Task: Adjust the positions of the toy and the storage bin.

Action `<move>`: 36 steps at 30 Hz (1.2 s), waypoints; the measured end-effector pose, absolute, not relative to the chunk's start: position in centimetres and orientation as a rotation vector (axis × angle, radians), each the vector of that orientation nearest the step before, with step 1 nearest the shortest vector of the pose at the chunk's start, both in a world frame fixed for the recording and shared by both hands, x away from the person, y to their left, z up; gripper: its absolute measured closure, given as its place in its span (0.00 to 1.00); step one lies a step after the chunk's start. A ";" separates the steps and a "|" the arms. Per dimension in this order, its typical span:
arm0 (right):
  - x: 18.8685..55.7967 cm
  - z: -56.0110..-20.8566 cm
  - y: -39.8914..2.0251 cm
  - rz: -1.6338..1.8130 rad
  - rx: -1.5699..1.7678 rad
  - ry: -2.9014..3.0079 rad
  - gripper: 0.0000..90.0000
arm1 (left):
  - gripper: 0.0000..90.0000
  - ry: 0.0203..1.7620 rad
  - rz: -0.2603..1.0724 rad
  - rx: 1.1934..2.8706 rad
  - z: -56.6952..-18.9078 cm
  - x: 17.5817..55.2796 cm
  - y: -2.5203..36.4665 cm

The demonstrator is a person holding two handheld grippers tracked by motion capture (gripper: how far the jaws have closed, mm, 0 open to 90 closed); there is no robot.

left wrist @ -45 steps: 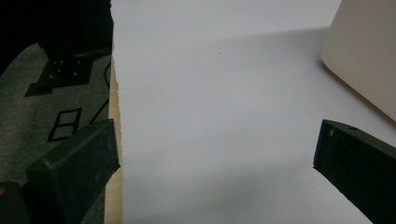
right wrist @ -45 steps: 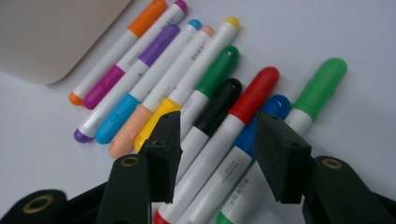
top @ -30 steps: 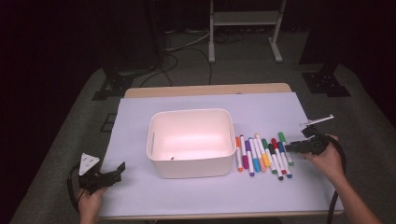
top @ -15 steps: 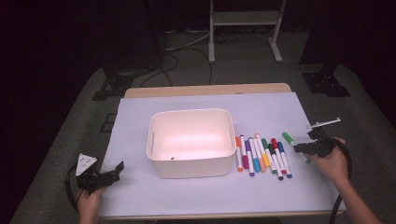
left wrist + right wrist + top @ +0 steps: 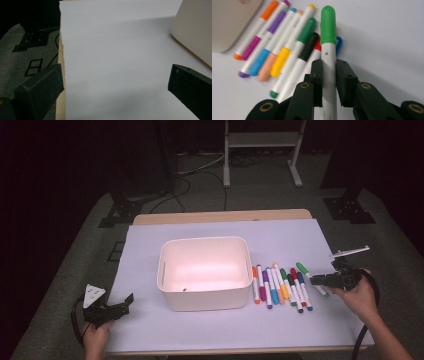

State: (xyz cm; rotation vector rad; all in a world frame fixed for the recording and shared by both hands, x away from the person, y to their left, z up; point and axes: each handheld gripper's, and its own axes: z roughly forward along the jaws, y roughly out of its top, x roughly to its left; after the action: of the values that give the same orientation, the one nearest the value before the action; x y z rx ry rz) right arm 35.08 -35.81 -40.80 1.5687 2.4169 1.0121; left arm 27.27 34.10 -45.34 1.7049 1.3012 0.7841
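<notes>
While a big white sheet (image 5: 220,230) covers the bench (image 5: 220,215), a white bin (image 5: 205,272) sits in the middle of it. The bin is open on top, and 1 tiny dark speck lies on its floor.

Just to the right of the bin lies a row of markers (image 5: 280,287), side by side and touching. Their caps are orange, purple, blue, peach, yellow, dark green, black and red, as the right gripper view shows.

At the right end of that row is the right hand-held gripper (image 5: 320,280), held in a hand (image 5: 357,295) that comes in from the bottom edge. Its jaws have just been closing, and they are now clamped tight on a green marker (image 5: 328,47). In the right gripper view the white body of this marker runs up between the 2 black pads, and its green cap sticks out past them. The green marker is just beside the others, over the sheet, with its cap pointing toward the far end of the row.

Near the front left corner of the sheet is the left hand-held gripper (image 5: 122,304). Its jaws stand wide apart with nothing in them, and plain white sheet shows between them in the left gripper view.
</notes>
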 end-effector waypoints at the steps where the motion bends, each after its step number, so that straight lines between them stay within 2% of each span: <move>1: 34.9 -40.4 -35.6 1.025 1.559 2.421 0.84 | 0.00 1.301 0.785 1.705 -45.3 27.3 34.1; 12: 33.5 -34.6 -31.5 1.197 1.344 2.517 0.84 | 0.00 1.299 0.789 1.700 -45.4 27.2 34.0; 25: 33.5 -30.5 -27.8 1.266 1.196 2.582 0.84 | 0.00 1.297 0.786 1.700 -45.3 27.2 34.1; 36: 33.5 -27.0 -22.2 1.299 0.985 2.675 0.84 | 0.00 1.297 0.781 1.705 -45.3 27.2 34.1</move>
State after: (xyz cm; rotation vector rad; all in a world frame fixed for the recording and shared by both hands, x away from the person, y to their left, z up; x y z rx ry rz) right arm 33.53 -22.18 -27.05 0.9850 2.6749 1.2987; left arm 27.24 34.07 -45.34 1.7049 1.2969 0.7813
